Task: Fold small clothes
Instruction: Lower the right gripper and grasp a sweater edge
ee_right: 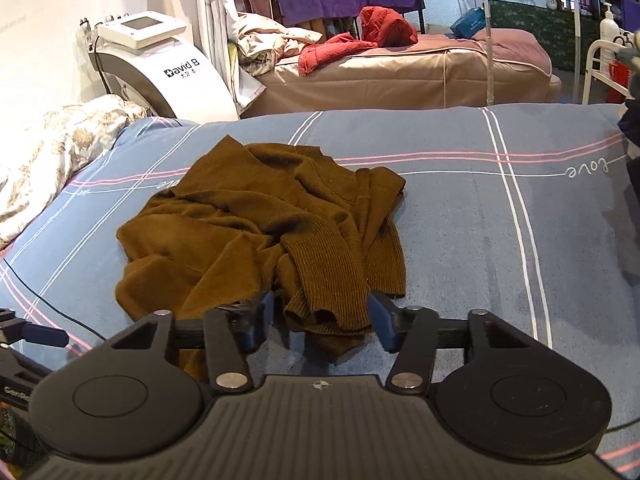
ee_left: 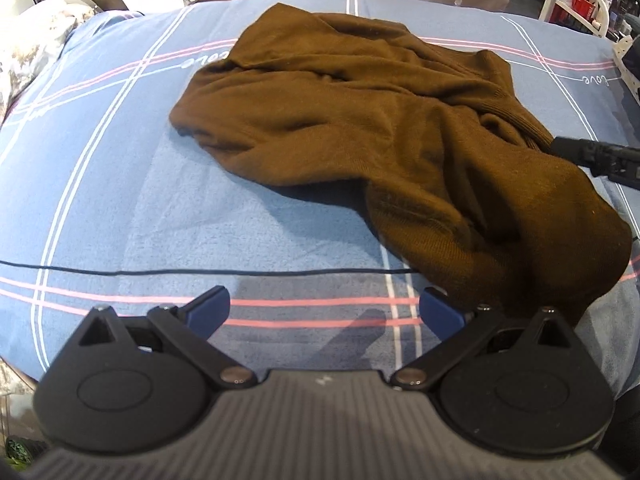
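The right gripper (ee_right: 320, 320) is shown with its blue pads (ee_right: 262, 318) partly open, a ribbed cuff (ee_right: 326, 300) of the brown sweater (ee_right: 256, 224) lying between them; whether the pads already press on the knit cannot be told, and no firm hold is seen. The left gripper (ee_left: 324, 312) is held wide open and empty above the bedspread (ee_left: 120, 200), just beside the near hem of the sweater (ee_left: 360, 132). The sweater is seen crumpled near the middle of the bed, its sleeves bunched over the body and one end trailing toward the front edge. Beyond it are a second bed (ee_right: 400, 68) with red clothing (ee_right: 360, 40) and a white machine (ee_right: 160, 64). Several risks may be judged from this arrangement. If the pads were closed on the cuff alone, only the sleeve would probably be drawn out, the body being left in a heap. If several layers were caught together, the tangle could be tightened. A thin black cable (ee_left: 200, 271) lies across the spread and might be snagged by the left gripper.
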`<state>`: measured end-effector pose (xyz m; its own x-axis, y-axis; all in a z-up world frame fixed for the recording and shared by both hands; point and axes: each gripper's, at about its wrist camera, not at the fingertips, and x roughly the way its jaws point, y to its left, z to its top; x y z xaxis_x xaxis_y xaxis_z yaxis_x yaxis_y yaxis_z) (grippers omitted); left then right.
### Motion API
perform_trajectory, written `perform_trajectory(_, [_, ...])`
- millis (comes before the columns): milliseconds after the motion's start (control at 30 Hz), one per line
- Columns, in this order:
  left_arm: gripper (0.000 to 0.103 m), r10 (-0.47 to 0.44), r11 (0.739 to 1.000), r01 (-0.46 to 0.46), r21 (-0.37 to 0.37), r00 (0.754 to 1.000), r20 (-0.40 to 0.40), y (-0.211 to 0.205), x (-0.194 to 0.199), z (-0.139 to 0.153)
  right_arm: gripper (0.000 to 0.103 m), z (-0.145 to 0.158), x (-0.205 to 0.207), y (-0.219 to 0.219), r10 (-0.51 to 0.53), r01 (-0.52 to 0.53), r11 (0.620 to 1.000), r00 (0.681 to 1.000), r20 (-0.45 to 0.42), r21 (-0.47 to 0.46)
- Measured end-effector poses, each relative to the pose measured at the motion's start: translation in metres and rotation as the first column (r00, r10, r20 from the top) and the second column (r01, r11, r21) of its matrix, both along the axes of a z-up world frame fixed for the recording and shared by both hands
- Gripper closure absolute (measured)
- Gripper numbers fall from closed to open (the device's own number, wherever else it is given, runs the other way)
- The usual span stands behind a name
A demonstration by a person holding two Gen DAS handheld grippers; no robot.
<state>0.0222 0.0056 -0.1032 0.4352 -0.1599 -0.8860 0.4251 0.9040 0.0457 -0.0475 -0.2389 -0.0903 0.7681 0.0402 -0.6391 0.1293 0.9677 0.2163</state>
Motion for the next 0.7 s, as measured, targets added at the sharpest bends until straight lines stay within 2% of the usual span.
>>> perform_trajectory(100, [0.0,-0.032,0.999,0.032,-0.002,0.999,0.026,-0.004,-0.001,0.006,0.037,-0.008,0.009,0.0,-0.009,0.008,0.999,0.999,-0.047,-0.032])
perform_trajectory(167, [0.0,-0.054,0.998,0.055,-0.021,0.998,0.033,-0.007,-0.001,0.012,0.042,-0.015,0.011,-0.001,-0.005,0.004,1.0,0.998,-0.059,-0.02])
perform_trajectory(200, [0.0,-0.065,0.997,0.066,-0.034,0.997,0.035,-0.009,0.0,0.014,0.051,-0.018,0.012,-0.002,-0.005,0.004,1.0,0.997,-0.071,-0.016])
perform_trajectory(233, [0.0,-0.075,0.996,0.077,-0.046,0.996,0.038,-0.011,0.0,0.017,0.069,-0.02,0.012,-0.002,-0.005,0.004,1.0,0.997,-0.077,-0.013])
perform_trajectory(267, [0.0,-0.086,0.994,0.088,-0.058,0.995,0.04,-0.013,0.001,0.02,0.079,-0.022,0.011,-0.002,-0.003,0.002,1.0,0.997,-0.075,-0.008])
perform_trajectory(300, [0.0,-0.095,0.993,0.098,-0.07,0.995,0.043,-0.016,0.001,0.023,0.092,-0.023,0.01,-0.002,-0.003,0.003,1.0,0.998,-0.07,-0.006])
perform_trajectory(333, [0.0,-0.102,0.991,0.105,-0.085,0.994,0.045,-0.018,0.002,0.025,0.098,-0.024,0.01,-0.001,-0.008,0.007,1.0,0.998,-0.069,-0.006])
perform_trajectory(467, [0.0,-0.101,0.977,0.104,-0.185,0.995,0.021,-0.026,0.011,0.034,0.099,-0.017,0.005,-0.005,-0.027,0.029,0.999,0.999,-0.037,0.039])
perform_trajectory(633, [0.001,-0.063,0.939,0.047,-0.341,0.997,-0.038,-0.032,0.029,0.046,0.099,0.01,-0.003,-0.007,-0.015,0.002,0.975,0.998,0.053,0.224])
perform_trajectory(700, [0.004,-0.049,0.913,0.013,-0.407,0.996,-0.078,-0.031,0.037,0.049,0.099,0.024,-0.007,0.004,0.02,-0.044,0.965,0.995,0.094,0.258])
